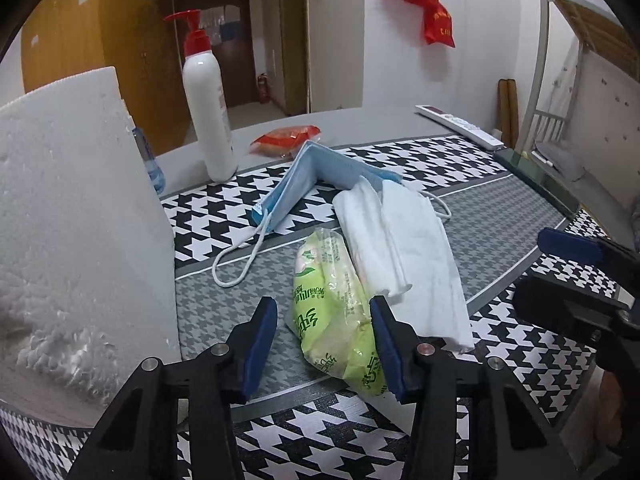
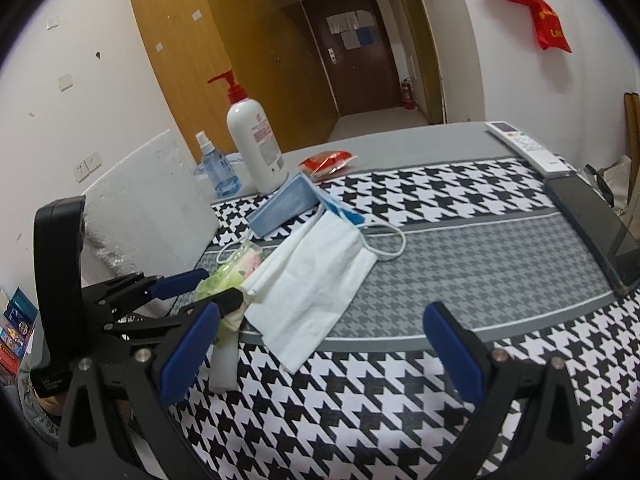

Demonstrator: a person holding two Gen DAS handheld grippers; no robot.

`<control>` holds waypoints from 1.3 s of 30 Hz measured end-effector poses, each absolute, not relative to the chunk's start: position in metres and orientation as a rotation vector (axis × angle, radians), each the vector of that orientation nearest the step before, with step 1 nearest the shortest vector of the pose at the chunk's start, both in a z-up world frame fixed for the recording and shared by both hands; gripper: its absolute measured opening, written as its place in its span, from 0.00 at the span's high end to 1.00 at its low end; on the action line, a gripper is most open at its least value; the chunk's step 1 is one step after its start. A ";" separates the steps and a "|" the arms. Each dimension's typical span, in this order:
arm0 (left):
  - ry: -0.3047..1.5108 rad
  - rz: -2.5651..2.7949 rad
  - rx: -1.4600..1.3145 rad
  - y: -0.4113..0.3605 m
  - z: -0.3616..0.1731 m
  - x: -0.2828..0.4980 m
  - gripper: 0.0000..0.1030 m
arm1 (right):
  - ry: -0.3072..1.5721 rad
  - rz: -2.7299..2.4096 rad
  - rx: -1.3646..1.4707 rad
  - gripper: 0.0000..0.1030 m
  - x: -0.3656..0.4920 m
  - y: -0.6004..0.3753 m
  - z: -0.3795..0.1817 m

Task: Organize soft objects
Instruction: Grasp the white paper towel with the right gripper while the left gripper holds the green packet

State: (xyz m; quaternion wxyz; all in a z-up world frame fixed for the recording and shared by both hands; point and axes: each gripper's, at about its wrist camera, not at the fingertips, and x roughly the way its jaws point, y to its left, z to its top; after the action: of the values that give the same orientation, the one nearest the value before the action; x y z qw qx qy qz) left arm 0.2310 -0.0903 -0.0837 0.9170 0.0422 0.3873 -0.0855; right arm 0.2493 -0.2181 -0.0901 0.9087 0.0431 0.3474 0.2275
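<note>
Left hand-held gripper [image 1: 324, 344]: jaws astride green tissue pack [image 1: 336, 312], right pad touching, left pad clear. Right hand-held gripper [image 2: 320, 356]: jaws apart, empty; white tissue [image 2: 308, 284] just ahead.

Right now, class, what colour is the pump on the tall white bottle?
Red pump; left wrist view shows it best.

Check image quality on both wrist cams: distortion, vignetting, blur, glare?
Left wrist view: heavy fisheye bending, black corners, the foam block blown out near-white, the green tissue pack sharp. Right wrist view: same barrel warp on the houndstooth cloth, dark rim, soft even light, no hard shadows, a faint sheen on the pump bottle.
</note>
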 end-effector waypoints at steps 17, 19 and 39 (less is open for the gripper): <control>0.793 -0.213 0.049 -0.082 -0.083 0.229 0.49 | 0.784 0.461 0.044 0.10 0.277 -0.196 -0.091; 0.791 -0.214 0.053 -0.082 -0.084 0.228 0.47 | 0.804 0.462 0.046 0.12 0.282 -0.194 -0.093; 0.783 -0.234 0.040 -0.081 -0.084 0.224 0.35 | 0.920 0.473 0.054 0.73 0.302 -0.184 -0.114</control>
State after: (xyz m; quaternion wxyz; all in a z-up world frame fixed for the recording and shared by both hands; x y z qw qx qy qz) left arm 0.2241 -0.0810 -0.0844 0.9175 0.0194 0.3807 -0.1137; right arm 0.3022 -0.1840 -0.1138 0.8689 0.0258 0.4396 0.2262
